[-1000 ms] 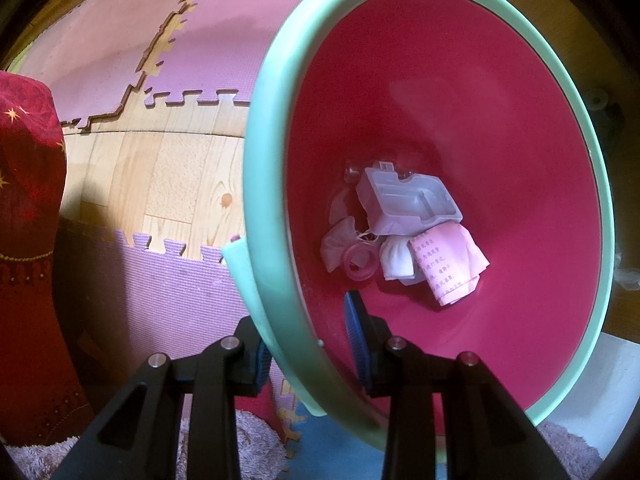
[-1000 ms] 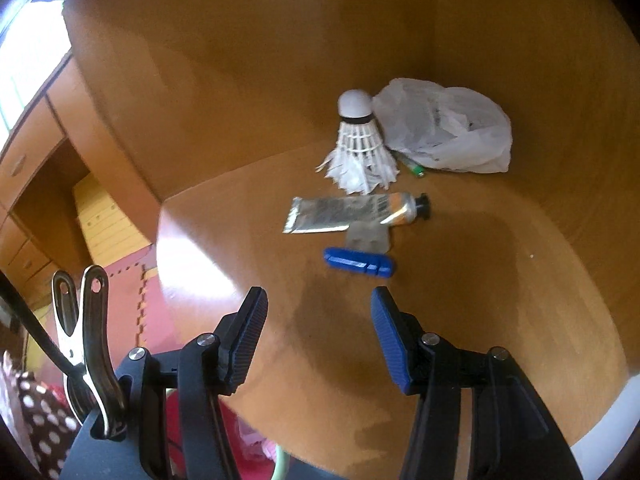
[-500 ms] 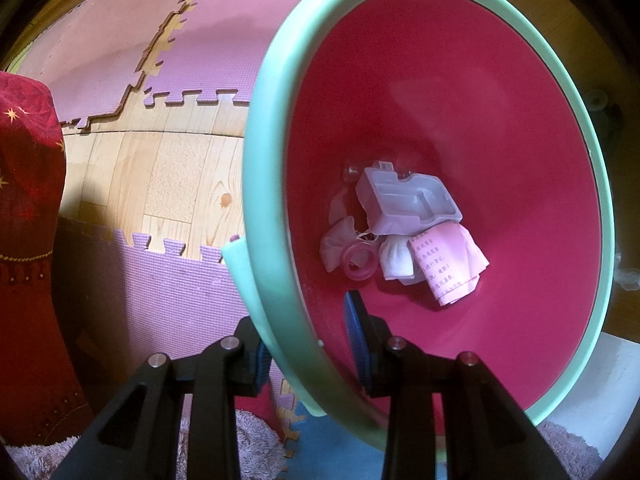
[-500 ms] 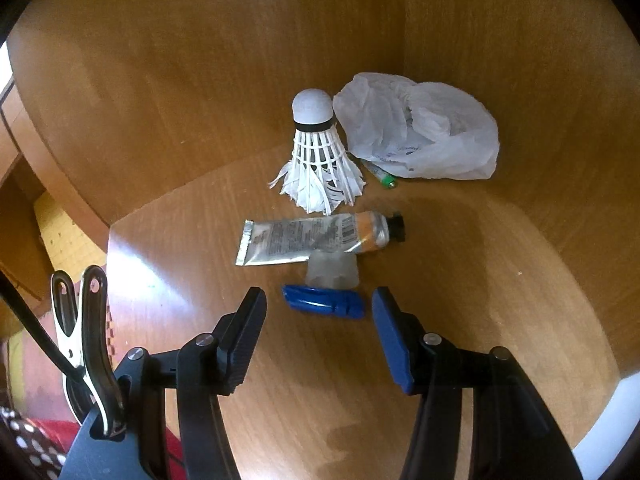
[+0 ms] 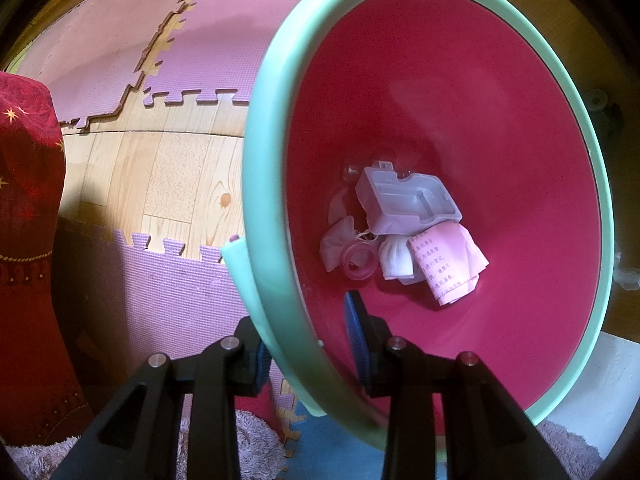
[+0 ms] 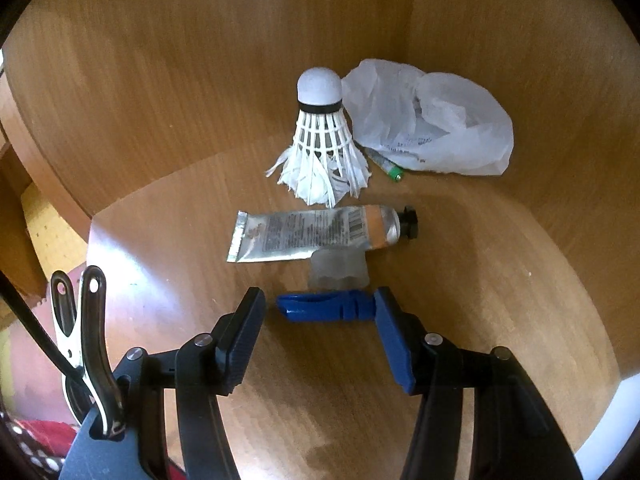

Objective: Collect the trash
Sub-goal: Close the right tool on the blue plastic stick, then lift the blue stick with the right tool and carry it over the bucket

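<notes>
Left wrist view: the left gripper [image 5: 308,340] has its jaws clamped on the near rim of a mint-green bin [image 5: 256,184] with a crimson inside, one jaw outside the wall, the other within. At the bottom lie pieces already collected: a clear plastic tray [image 5: 404,200], a pink printed paper [image 5: 452,272], a pink ring [image 5: 360,264] and white scraps. Purple foam mats [image 5: 168,292] and wood flooring [image 5: 160,172] show below the bin.

Right wrist view: the right gripper [image 6: 318,320] hangs over a wooden surface [image 6: 500,300] with its jaws about half spread and holding nothing. A blue plastic clip [image 6: 324,307] lies crosswise between the jaw tips, its right end at or just beside the right jaw. Just beyond it rest a small translucent cap [image 6: 340,268], a squeezed metal tube [image 6: 316,234], a shuttlecock [image 6: 324,140] standing on its feathers, a crumpled white bag [image 6: 428,124] and, beside the bag's near edge, a green-tipped small object [image 6: 390,168].

Judgement: the step in hand is picking up the clip. Centre the jaws on its long body, lower until the tips nearly meet the wood, then close; the low, flat piece may slide or pivot if caught at one end. Keep clear of the cap behind it.
</notes>
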`<state>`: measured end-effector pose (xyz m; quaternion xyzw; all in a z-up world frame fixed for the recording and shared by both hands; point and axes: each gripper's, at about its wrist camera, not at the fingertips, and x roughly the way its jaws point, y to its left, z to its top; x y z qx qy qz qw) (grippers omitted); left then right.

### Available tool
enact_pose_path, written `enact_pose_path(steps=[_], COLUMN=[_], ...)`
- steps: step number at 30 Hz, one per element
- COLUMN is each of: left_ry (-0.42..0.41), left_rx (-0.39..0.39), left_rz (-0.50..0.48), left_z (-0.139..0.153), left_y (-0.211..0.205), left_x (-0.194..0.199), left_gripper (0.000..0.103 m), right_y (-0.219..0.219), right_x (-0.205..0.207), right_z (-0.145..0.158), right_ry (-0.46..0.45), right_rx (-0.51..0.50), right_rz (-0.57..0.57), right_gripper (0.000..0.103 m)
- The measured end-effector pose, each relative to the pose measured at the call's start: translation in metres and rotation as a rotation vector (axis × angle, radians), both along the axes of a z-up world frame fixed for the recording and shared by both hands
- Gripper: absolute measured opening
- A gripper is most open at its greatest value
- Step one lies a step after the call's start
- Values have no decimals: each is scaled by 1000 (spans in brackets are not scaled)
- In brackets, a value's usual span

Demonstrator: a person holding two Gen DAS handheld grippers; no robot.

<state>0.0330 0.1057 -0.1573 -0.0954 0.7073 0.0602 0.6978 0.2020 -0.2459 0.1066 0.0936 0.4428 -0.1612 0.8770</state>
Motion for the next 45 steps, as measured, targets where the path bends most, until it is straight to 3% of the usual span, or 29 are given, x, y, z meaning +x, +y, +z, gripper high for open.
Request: enact_pose_path(steps=[10,14,21,32,39,45], left_ry=[0,0,2,1,2,2], left_rx=[1,0,-3,1,1,-1], left_rz=[-1,-1,-1,-4,-3,-3], left_z=[0,-1,-1,-1,-1,-1], left_y=[0,1,2,2,2,2], left_x=[1,0,2,2,3,2], left_gripper=[35,35,35,35,35,35], right_y=[1,-1,2,-4,-18,-14], right_x=[-4,-11,-23,-33,-52,-70], right_z=[-2,-1,-2,-11,-4,5], right_ry=[-29,-33,-44,-80,-104,-124], right_rx=[9,-3,-48,-37,21,-8], right_rz=[7,6,40,47,21,65], right_gripper=[57,51,51,50,50,50])
